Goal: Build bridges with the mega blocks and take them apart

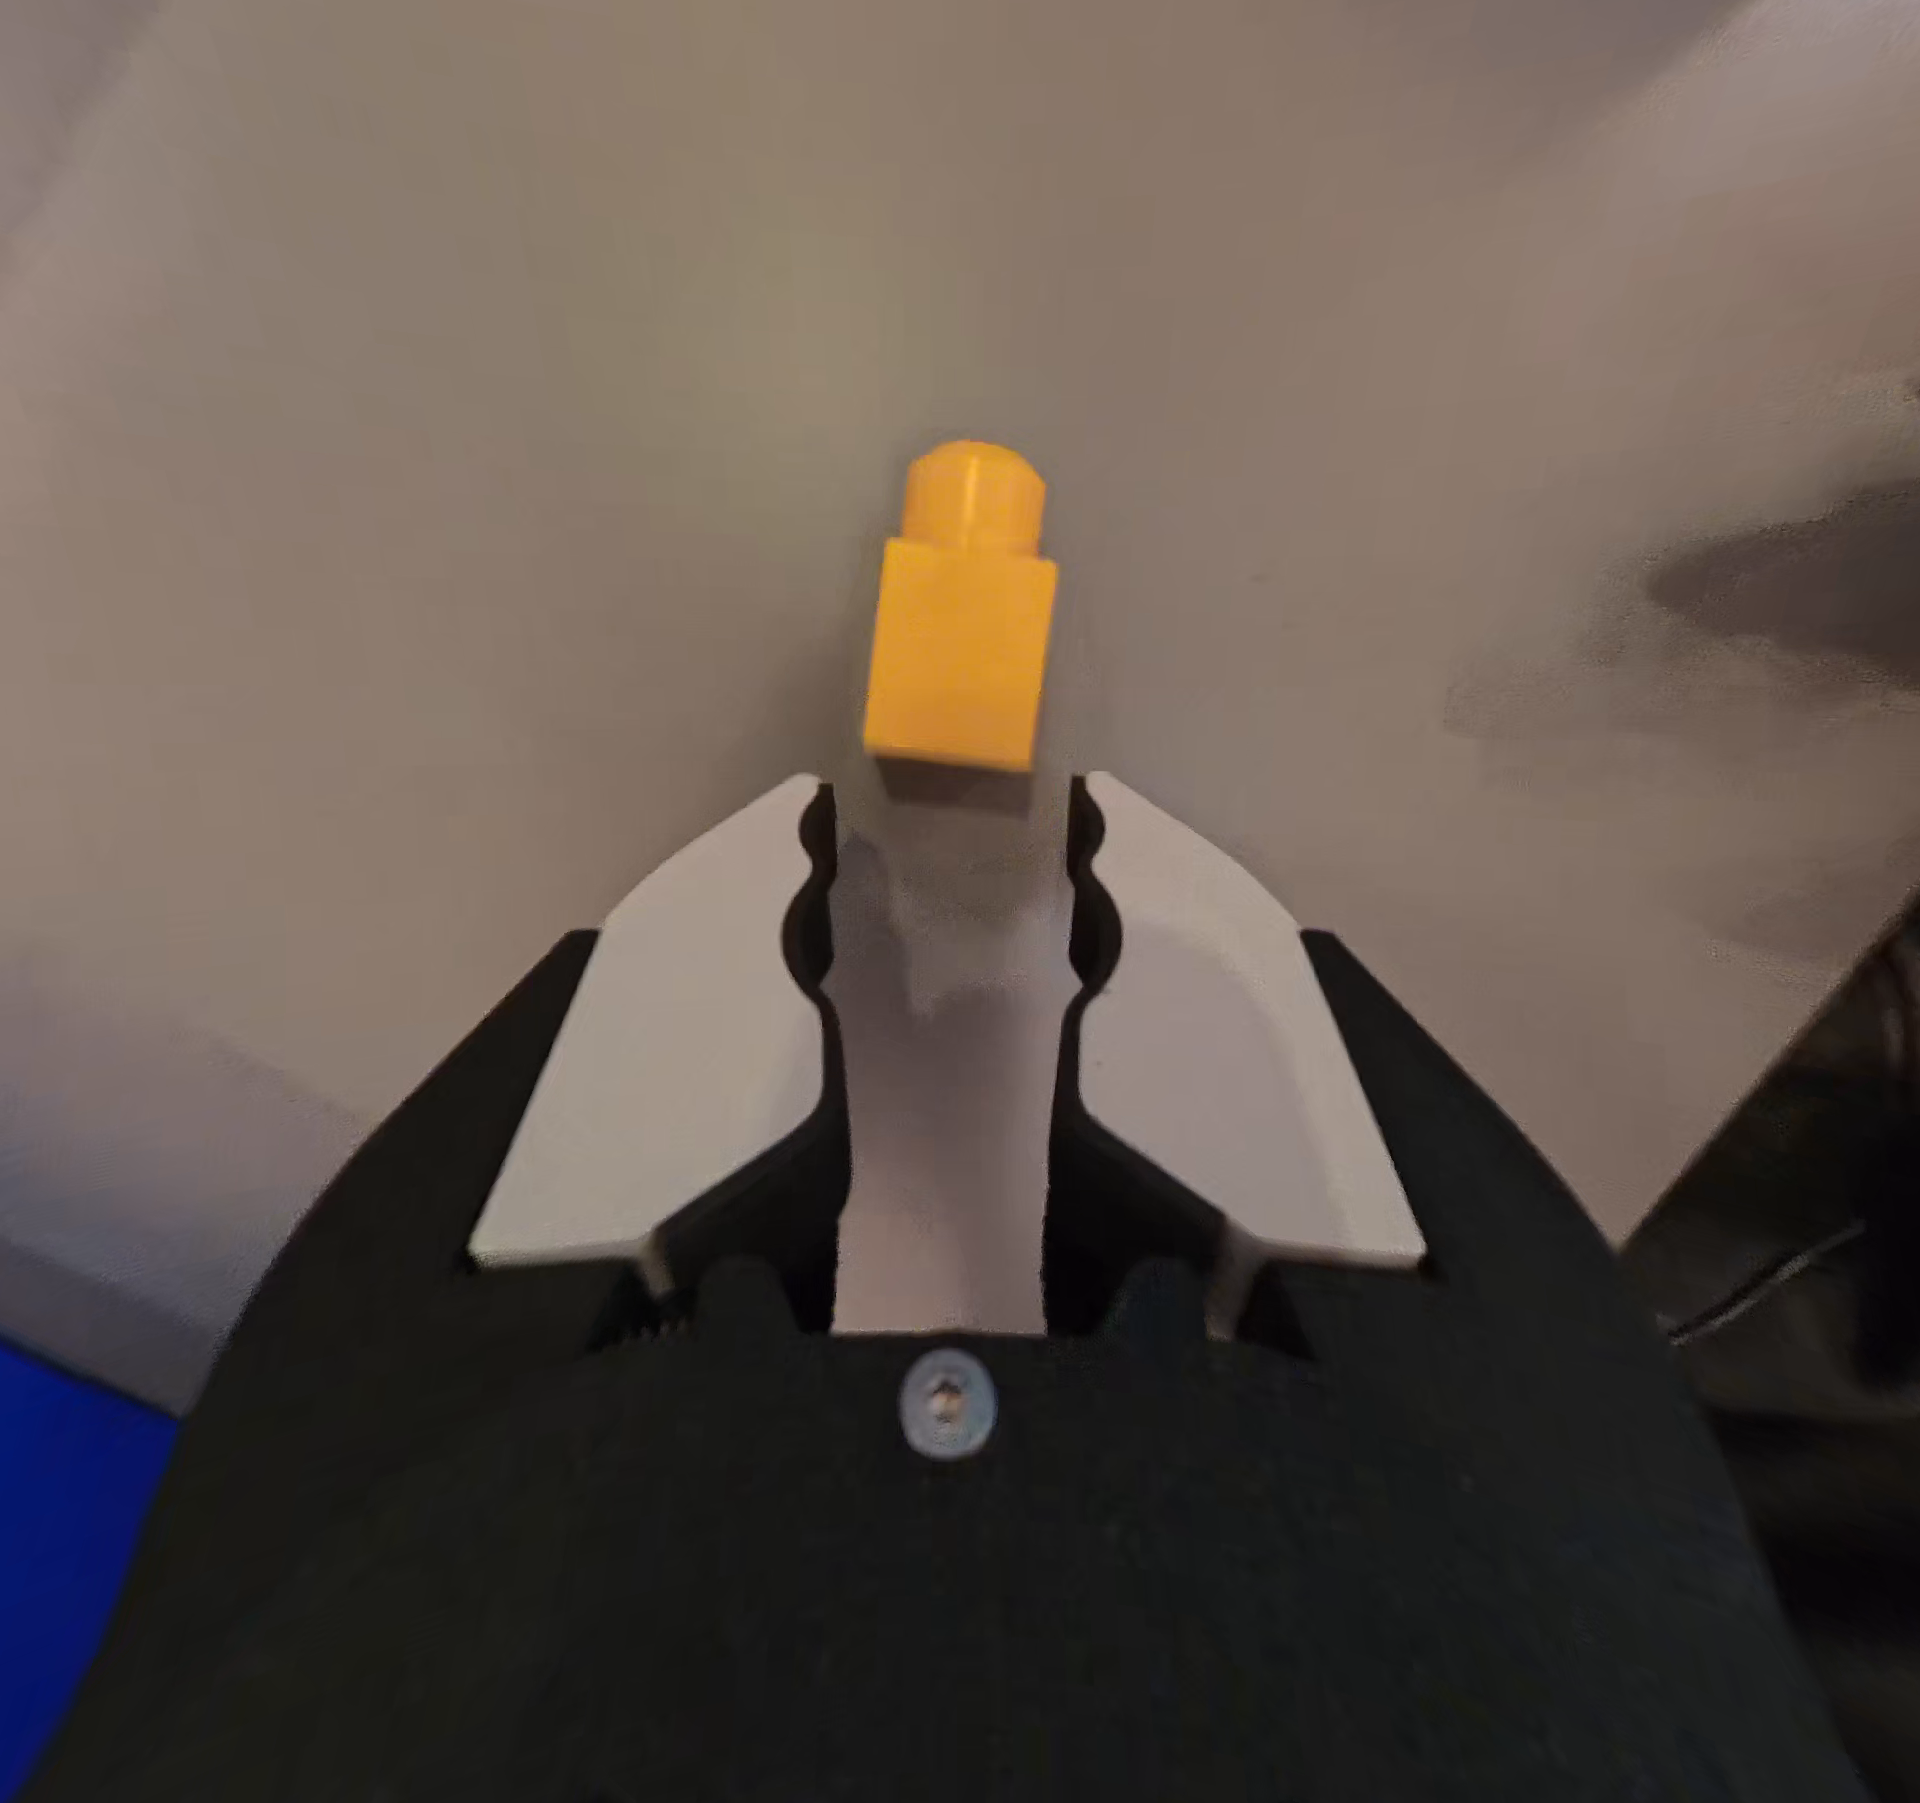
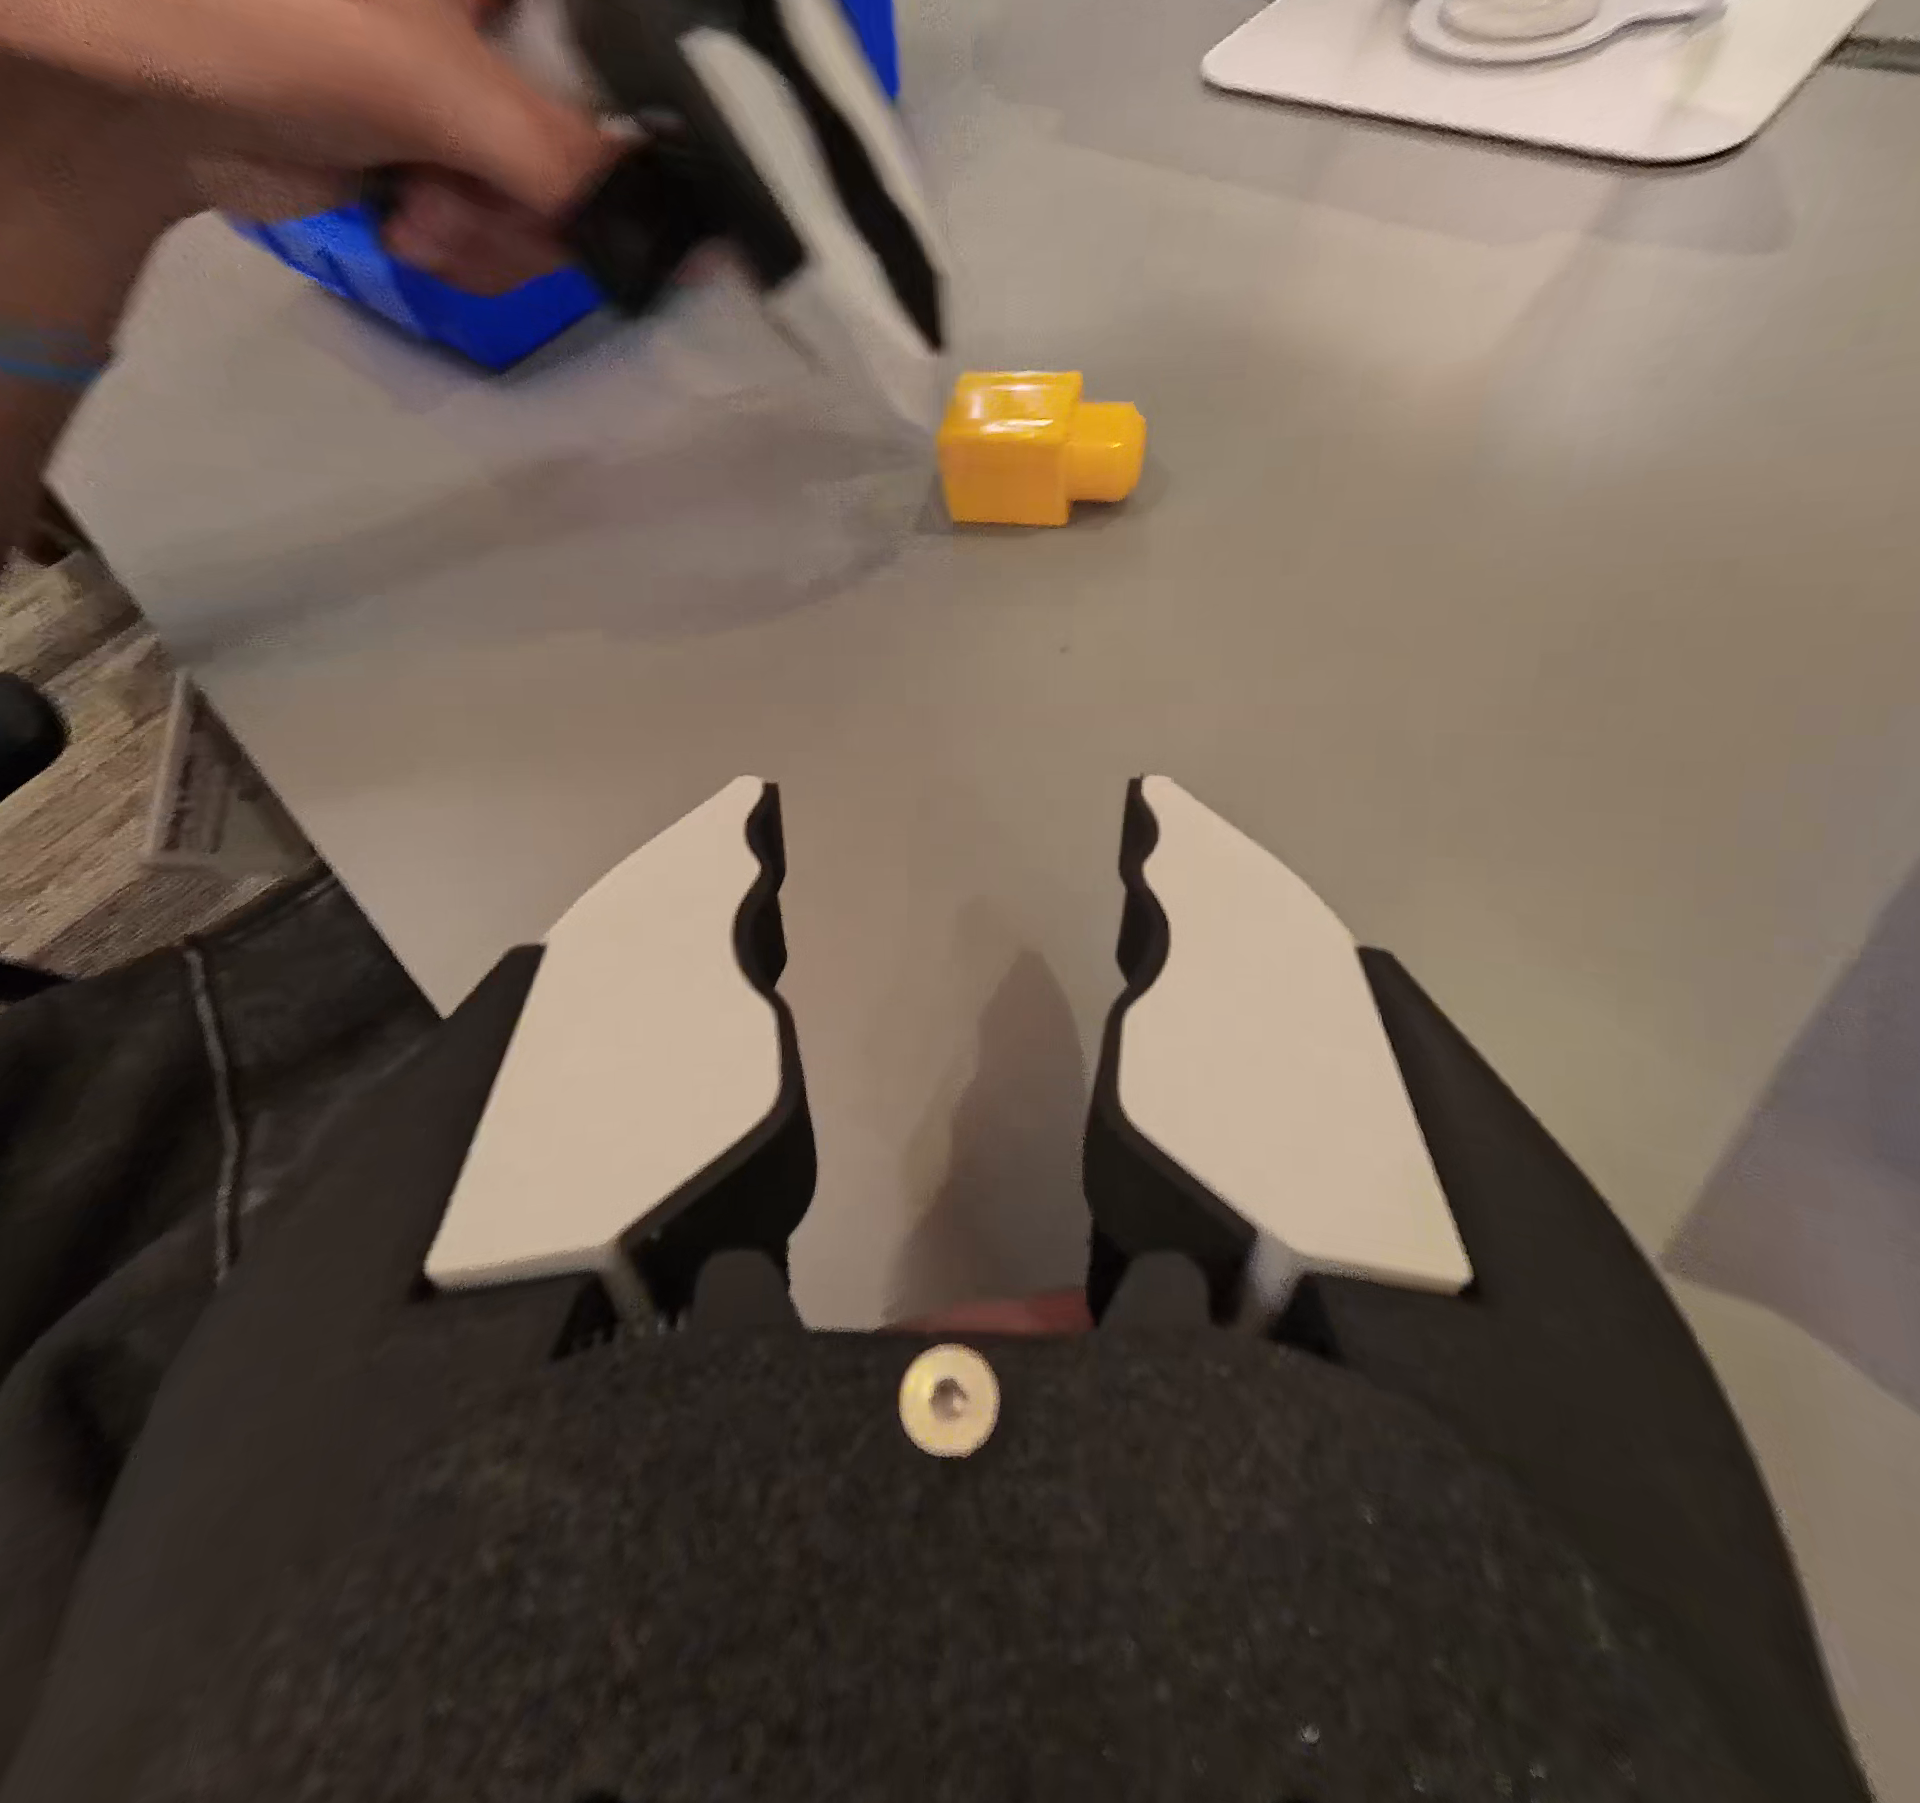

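**One yellow block on its side, both hand-held grippers empty**

We see a single yellow block [image 1: 956, 657] lying on its side on the grey worktop [image 1: 520, 506], its round stud pointing along the surface rather than up. From the left wrist view the block sits just ahead of our left hand-held gripper [image 1: 951, 797], roughly in line with the gap between the fingers, stud pointing away from us. The left fingers [image 1: 686, 1026] are spread apart and hold nothing; the block is close to the tips but not touching them.

From the right wrist view the same block [image 2: 1023, 449] lies well ahead of our right hand-held gripper [image 2: 951, 792], whose fingers are also spread and empty above bare worktop. Farther off in this view, a hand [image 2: 281, 60] grips the left hand-held gripper [image 2: 883, 278], tilted down with its tips just beside the block. It is blurred. Behind it stands a blue bin [image 2: 457, 299], and at the far right rests a white flat stand base [image 2: 1538, 49].
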### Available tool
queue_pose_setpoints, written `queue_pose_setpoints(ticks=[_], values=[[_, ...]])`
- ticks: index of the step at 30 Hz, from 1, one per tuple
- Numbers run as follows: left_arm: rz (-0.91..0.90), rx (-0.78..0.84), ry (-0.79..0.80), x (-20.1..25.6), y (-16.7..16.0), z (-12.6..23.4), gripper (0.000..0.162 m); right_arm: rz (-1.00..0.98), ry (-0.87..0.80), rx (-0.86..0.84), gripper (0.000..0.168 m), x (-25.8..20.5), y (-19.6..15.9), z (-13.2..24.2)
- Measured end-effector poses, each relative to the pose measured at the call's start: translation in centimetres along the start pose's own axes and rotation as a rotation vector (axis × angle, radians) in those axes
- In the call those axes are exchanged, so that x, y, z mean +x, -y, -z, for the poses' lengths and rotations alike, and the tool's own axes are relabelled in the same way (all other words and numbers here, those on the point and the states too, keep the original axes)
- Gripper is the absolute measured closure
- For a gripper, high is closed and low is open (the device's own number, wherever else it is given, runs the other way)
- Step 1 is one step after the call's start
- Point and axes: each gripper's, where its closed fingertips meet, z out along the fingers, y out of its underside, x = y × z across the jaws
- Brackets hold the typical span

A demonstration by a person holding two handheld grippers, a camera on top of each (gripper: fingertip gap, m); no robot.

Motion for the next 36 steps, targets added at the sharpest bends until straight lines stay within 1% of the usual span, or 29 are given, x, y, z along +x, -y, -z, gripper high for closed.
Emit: queue_pose_setpoints(ticks=[2, 4, 6, 8, 10, 13, 14, 18, 21, 23, 25, 26, 27, 28, 30, 32, 34, 36], values=[[0.036, 0.205, -0.014, 1.0, -0.9, 3.0, 0.116, 0.006, -0.067, 0.023, 0.102, 0.9, 0.2, 0.2], [0.077, 0.428, -0.026, 2.1, -2.5, 5.4, 0.117, -0.001, -0.135, 0.039, 0.098, 1.8, 0.3, 0.1], [0.122, 0.562, -0.004, 2.8, -5.3, 6.1, 0.116, -0.017, -0.217, 0.059, 0.092, 2.8, 0.4, -0.5], [0.168, 0.652, 0.025, 3.1, -7.8, 6.2, 0.117, -0.018, -0.226, 0.048, 0.086, 2.4, 0.2, -1.4], [0.205, 0.682, -0.026, 4.1, -9.0, 6.2, 0.116, -0.042, -0.224, 0.015, 0.082, 1.8, 0.2, -2.8], [0.198, 0.697, -0.098, 5.1, -8.8, 6.5, 0.117, -0.064, -0.251, -0.009, 0.080, 1.3, 1.6, -5.5], [0.190, 0.701, -0.103, 5.2, -8.7, 6.7, 0.117, -0.064, -0.273, -0.046, 0.079, 1.4, 1.8, -6.8], [0.149, 0.708, -0.041, 5.0, -9.2, 7.3, 0.118, -0.058, -0.304, -0.201, 0.072, 2.1, 2.2, -12.2], [0.128, 0.722, -0.015, 5.0, -9.5, 8.2, 0.119, -0.044, -0.359, -0.269, 0.071, 3.2, 2.1, -14.6], [0.135, 0.735, -0.028, 5.2, -9.8, 8.8, 0.119, -0.082, -0.341, -0.298, 0.069, 3.2, 2.1, -15.8], [0.143, 0.755, -0.049, 5.4, -9.9, 9.4, 0.119, -0.082, -0.355, -0.307, 0.072, 3.6, 2.4, -16.4], [0.146, 0.760, -0.060, 5.5, -10.0, 9.6, 0.119, -0.076, -0.348, -0.312, 0.087, 3.7, 2.5, -16.7], [0.149, 0.762, -0.067, 5.6, -10.1, 9.8, 0.119, -0.059, -0.353, -0.304, 0.096, 3.8, 2.8, -16.6], [0.150, 0.762, -0.070, 5.6, -10.2, 9.8, 0.119, -0.042, -0.362, -0.316, 0.096, 3.9, 2.8, -16.5], [0.148, 0.759, -0.069, 5.7, -10.4, 9.9, 0.120, -0.013, -0.341, -0.259, 0.096, 3.5, 3.8, -15.8], [0.148, 0.762, -0.060, 5.7, -10.7, 10.1, 0.120, 0.031, -0.317, -0.199, 0.096, 2.8, 5.3, -14.0], [0.150, 0.767, -0.061, 5.7, -10.8, 10.3, 0.121, 0.106, -0.314, -0.111, 0.096, 2.7, 7.8, -10.8], [0.148, 0.767, -0.068, 5.9, -10.8, 10.4, 0.121, 0.211, -0.431, -0.015, 0.095, 4.7, 11.1, -5.6]])
